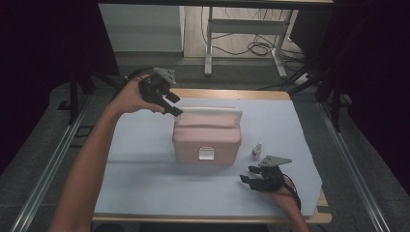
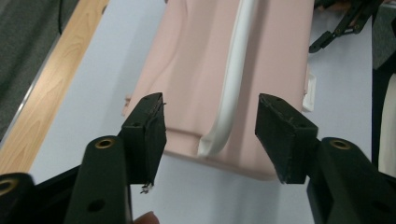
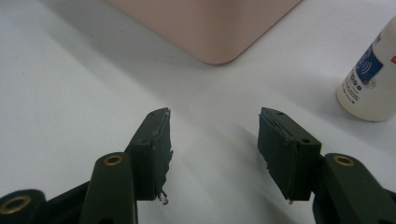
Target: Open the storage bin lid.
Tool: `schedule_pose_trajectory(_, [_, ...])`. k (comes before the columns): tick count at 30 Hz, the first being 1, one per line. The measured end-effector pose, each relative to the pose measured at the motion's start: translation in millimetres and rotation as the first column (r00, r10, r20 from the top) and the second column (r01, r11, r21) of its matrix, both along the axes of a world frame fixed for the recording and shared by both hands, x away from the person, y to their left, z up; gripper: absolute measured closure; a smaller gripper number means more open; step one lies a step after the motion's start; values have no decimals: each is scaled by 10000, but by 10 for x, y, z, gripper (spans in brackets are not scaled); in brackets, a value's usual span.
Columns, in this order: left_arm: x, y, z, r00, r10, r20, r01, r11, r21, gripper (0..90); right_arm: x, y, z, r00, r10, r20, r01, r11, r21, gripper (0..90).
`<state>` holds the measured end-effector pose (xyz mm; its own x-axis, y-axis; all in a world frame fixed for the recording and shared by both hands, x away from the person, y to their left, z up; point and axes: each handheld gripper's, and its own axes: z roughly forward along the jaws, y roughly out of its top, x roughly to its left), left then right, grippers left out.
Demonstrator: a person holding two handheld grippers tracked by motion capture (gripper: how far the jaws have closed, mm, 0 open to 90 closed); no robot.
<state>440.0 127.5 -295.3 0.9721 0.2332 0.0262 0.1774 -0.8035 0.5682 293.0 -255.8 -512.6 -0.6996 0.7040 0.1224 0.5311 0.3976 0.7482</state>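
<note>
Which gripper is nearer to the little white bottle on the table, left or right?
Right. The right gripper sits open on the table just in front of the small white bottle. The left gripper hovers open at the pink box's far left corner, across the box from the bottle.

A pink box (image 1: 207,137) is being approached at its white handle (image 1: 211,112) by the open-jawed left gripper (image 1: 173,104).
</note>
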Motion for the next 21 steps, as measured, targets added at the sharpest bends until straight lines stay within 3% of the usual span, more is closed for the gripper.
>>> schedule_pose_trajectory(13, [71, -392, -84, 9985, -507, -225, 529, 9921, 1139, 643, 3, 10, -15, 10000, -9, -59, 9, 10000, -78, 450])
schedule_pose_trajectory(20, [67, -465, -126, 9961, -844, -267, 875, 9849, 1492, 784, 6, 9, -16, 10000, -74, -38, 74, 9999, -88, 451])
schedule_pose_trajectory(21, [58, -469, -127, 9965, -786, -294, 820, 9867, 1401, 790, 7, 8, -16, 10000, -77, -27, 77, 9999, -88, 452])
